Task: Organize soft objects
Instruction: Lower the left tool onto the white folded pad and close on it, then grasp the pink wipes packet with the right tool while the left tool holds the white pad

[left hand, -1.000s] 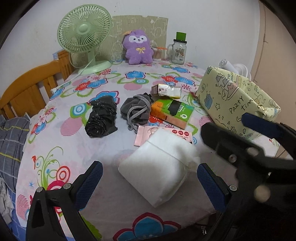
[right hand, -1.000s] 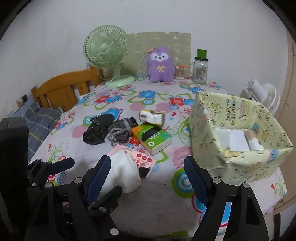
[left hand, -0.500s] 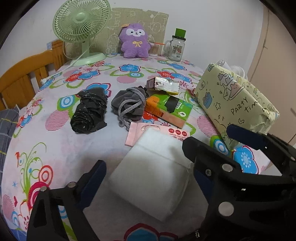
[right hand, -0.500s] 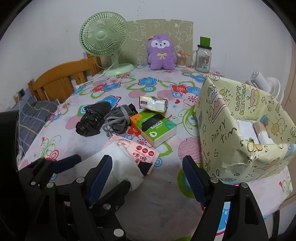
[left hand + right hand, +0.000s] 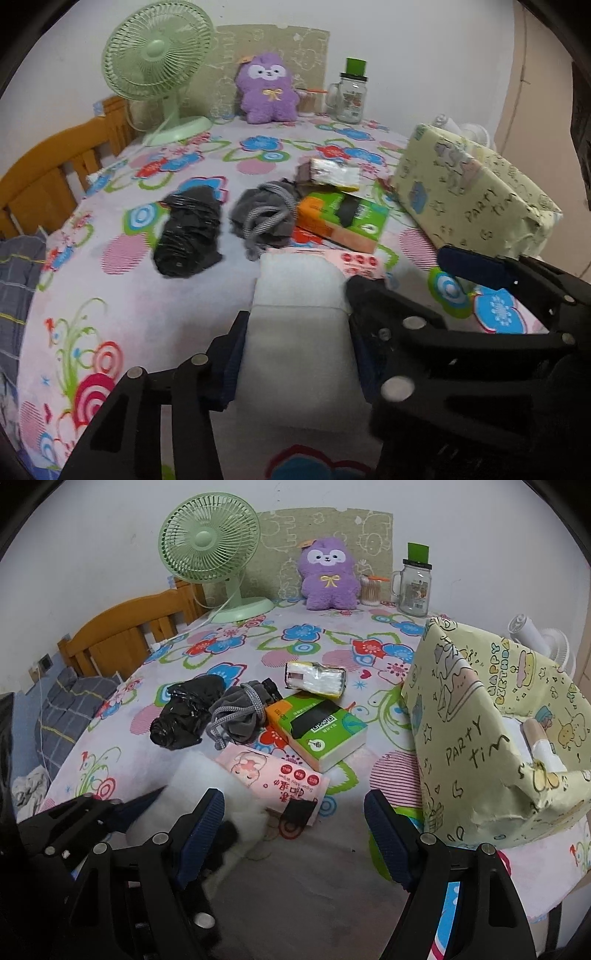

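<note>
while the left gripper [image 5: 295, 354] closes its jaws around the white soft pack [image 5: 299, 332], lying lengthwise between them, the right gripper [image 5: 293, 834] hangs spread, empty, beside it.

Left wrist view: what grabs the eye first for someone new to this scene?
The white soft pack fills the near middle, sitting between the left gripper fingers, which are closing around it. Behind it the flowered tablecloth carries a cluster of small things: a black bundle, a grey pouch and a green tissue box. At the far edge stand a green fan and a purple plush toy; a yellow party-print box sits at right.
</note>
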Demonstrator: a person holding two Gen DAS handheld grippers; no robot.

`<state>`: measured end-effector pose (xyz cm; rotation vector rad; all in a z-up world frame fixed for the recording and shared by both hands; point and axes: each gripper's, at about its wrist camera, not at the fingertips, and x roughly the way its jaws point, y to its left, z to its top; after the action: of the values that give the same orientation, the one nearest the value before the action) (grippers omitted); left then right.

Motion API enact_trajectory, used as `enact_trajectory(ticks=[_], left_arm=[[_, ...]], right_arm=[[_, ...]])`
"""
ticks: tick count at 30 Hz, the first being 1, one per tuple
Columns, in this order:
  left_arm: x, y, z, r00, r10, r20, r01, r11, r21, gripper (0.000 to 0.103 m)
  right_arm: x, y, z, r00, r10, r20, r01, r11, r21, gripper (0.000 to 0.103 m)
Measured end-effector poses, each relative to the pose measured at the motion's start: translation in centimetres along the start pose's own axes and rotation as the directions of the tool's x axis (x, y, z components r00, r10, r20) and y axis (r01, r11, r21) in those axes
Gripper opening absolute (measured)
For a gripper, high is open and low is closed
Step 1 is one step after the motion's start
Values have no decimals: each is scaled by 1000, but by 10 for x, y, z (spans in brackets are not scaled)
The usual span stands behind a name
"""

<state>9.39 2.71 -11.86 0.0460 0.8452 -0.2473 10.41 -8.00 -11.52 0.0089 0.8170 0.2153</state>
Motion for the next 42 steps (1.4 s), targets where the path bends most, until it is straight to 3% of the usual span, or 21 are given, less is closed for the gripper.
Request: enact_trajectory(ticks=[6,27,29,36,42], left_arm=[[2,20,3,998,59,1,-59,998,-31,54],[18,29,12,998,60,-16,-60,998,-24,55],[18,28,11,998,65,-15,-65,998,-22,56],[17,21,9,994,105,-10,-105,994,-6,56],[12,10,3,992,129,-7,-129,991,41,56]], right_arm=[[10,1,5,1000,9,-10,-9,1000,13,81],[58,2,22,997,27,-68,-26,1000,10,80],[58,1,21,998,26,-63,-25,1000,8,78],[50,3,16,997,54,-60,-55,998,-4,51],[42,4,9,996,60,-69,-61,998,-15,46]])
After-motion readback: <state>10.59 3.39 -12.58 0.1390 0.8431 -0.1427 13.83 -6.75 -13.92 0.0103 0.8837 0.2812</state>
